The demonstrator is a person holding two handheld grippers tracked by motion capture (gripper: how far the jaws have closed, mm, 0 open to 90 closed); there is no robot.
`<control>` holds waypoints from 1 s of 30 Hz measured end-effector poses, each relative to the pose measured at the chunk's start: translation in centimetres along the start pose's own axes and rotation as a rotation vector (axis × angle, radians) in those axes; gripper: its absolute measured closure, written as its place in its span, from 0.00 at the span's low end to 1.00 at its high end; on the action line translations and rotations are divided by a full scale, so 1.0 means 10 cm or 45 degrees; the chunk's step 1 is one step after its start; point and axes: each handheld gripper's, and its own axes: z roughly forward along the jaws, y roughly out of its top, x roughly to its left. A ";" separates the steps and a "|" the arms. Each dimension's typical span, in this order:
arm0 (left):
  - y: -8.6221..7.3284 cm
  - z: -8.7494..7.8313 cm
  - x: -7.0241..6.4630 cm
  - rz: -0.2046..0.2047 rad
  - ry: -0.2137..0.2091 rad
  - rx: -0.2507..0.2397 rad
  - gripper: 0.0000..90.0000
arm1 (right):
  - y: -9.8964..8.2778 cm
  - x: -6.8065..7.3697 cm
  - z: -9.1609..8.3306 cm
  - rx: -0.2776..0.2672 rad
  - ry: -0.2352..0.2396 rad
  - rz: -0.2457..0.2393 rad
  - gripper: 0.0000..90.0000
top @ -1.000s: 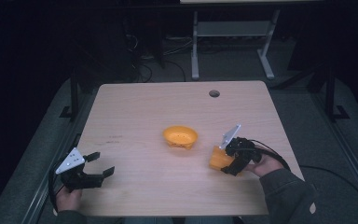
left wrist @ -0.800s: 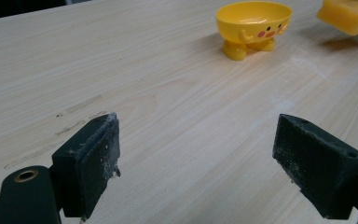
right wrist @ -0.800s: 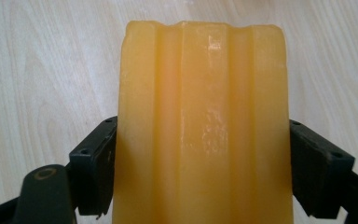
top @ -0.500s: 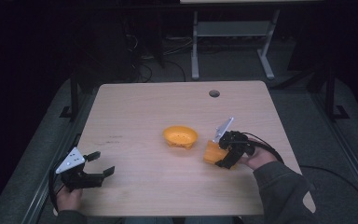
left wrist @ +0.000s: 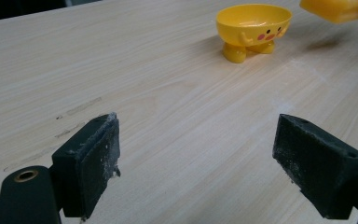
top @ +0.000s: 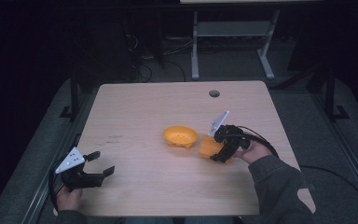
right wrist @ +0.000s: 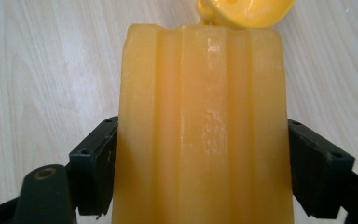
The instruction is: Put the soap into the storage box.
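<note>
Two orange things sit near the middle of the tabletop (top: 135, 116) in the high view: a small footed bowl (top: 180, 136) and, just beside it toward the right edge, a ribbed orange block (top: 208, 148) clamped in the right gripper (top: 218, 154); whether block and bowl touch cannot be told. A round cable hole (top: 214, 93) lies near the far edge, and a metal stand (top: 230, 37) rises from the dark floor beyond. The left gripper (top: 103, 164) hangs at the near left corner, well apart from both, jaws spread. In the left gripper view the jaws stand wide apart over bare wood, the bowl (left wrist: 253, 29) with its painted face far ahead and the block (left wrist: 338, 9) cut off at the top right corner. In the right gripper view the block (right wrist: 203, 126) sits squeezed between both jaws, hiding most of the bowl (right wrist: 244, 11) behind it.
</note>
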 end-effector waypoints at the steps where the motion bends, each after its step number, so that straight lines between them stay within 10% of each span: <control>1: 0.00 0.00 0.00 0.003 -0.001 0.001 0.16 | 0.04 -0.01 -0.01 0.003 -0.006 -0.004 0.23; 30: 0.00 0.00 0.01 -0.001 -0.003 -0.002 0.16 | 0.47 -0.21 0.03 -0.054 0.014 -0.057 0.23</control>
